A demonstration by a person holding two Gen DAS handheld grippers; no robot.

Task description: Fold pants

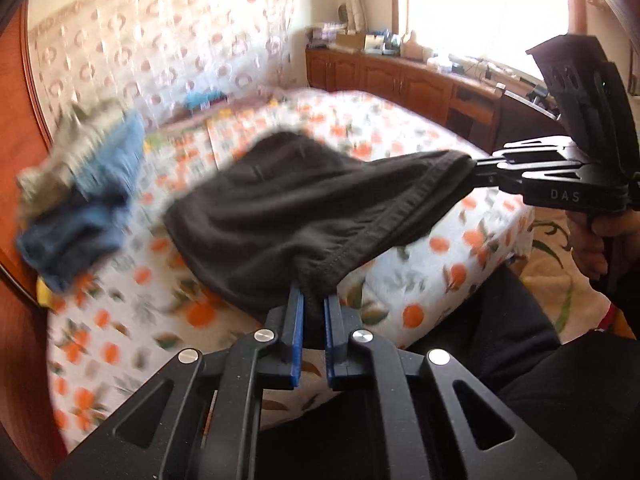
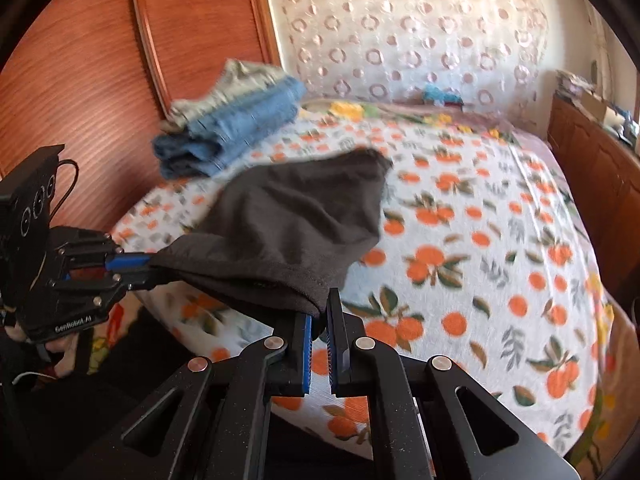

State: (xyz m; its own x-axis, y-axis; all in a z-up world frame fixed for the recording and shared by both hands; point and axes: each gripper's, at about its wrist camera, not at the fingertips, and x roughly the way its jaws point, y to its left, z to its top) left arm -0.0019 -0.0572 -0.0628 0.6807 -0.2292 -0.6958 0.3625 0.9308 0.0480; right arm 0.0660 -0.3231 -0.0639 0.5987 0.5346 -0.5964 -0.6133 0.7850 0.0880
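black pants held between two grippers

black pants, one pair, hang stretched above the orange-print bed. the left gripper has its blue-padded fingers narrowed on the hem nearest its camera, the cloth pinched between them. the right gripper pinches the other corner, its fingers nearly together on the fabric edge. the far end of the pants droops toward the bedspread. one stack of folded clothes, blue and grey, sits near the wooden headboard, well apart from the pants.
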